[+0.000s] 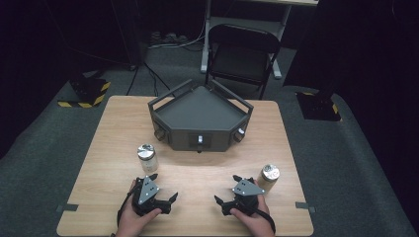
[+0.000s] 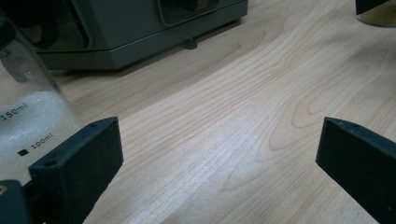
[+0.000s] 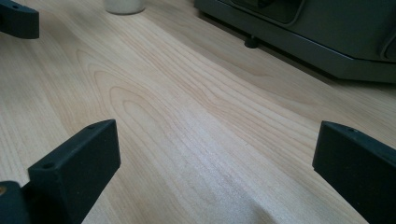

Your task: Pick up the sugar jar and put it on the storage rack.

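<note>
Tongs on both sides stand wide and empty: the left tongs [image 1: 162, 188] rest on the pale wooden table [image 1: 207, 207] just short of the clear glass jar with a silver lid [image 1: 146, 157], while the right tongs [image 1: 228, 190] sit beside the amber jar with a metal cap [image 1: 268, 177]. A good grasp likely means sliding each pair level around its jar's body, below the lid, then closing squarely. The left gripper view shows white powder and volume marks in the clear jar [image 2: 28, 116], which the high view cannot resolve; the high view shows the grey angular tray [image 1: 200, 118] whole.
</note>
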